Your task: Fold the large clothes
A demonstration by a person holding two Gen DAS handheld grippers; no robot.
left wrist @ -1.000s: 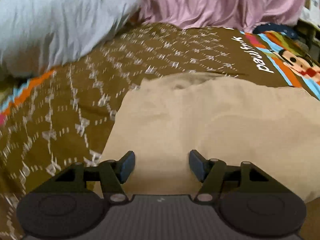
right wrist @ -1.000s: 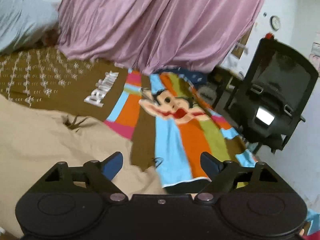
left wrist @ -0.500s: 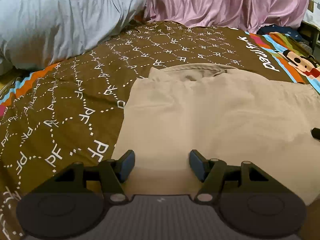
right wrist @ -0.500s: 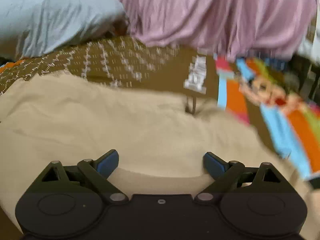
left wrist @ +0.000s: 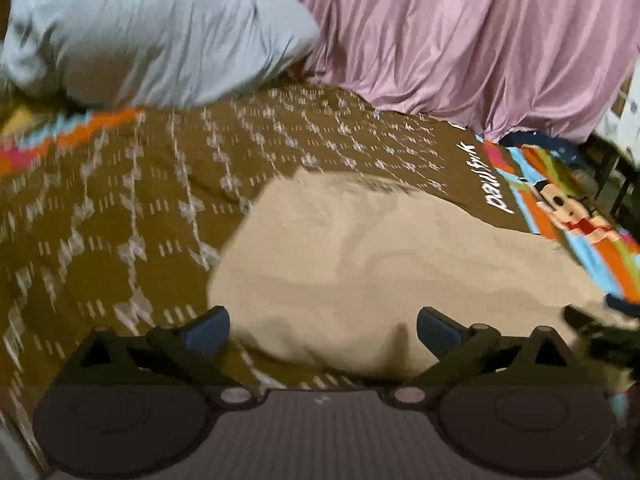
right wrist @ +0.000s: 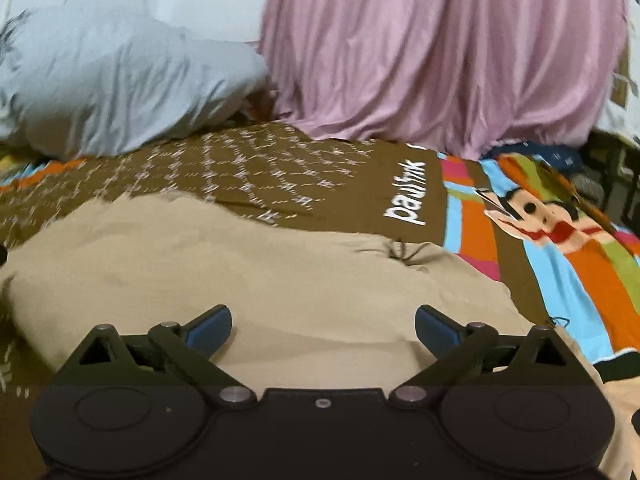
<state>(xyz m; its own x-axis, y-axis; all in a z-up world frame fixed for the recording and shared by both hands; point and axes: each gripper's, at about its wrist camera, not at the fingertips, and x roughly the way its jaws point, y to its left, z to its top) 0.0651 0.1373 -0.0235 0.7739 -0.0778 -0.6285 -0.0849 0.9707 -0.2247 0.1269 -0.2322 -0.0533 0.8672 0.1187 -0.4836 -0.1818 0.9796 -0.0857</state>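
Note:
A large tan garment (left wrist: 384,264) lies folded and rumpled on the brown patterned bedspread (left wrist: 120,208). It also shows in the right wrist view (right wrist: 248,276), with a small dark drawstring knot (right wrist: 402,254) near its far edge. My left gripper (left wrist: 323,330) is open and empty, hovering over the garment's near left edge. My right gripper (right wrist: 323,328) is open and empty over the garment's near middle. Part of the right gripper shows at the right edge of the left wrist view (left wrist: 600,332).
A grey pillow (left wrist: 152,36) lies at the back left. A pink curtain (left wrist: 480,48) hangs behind the bed. The bedspread has a colourful striped cartoon panel (right wrist: 560,248) on the right. Dark furniture (right wrist: 616,176) stands at the far right.
Both grippers have pulled back and lifted a little. The left gripper's fingers stand wider apart than before. The garment's left edge looks more bunched.

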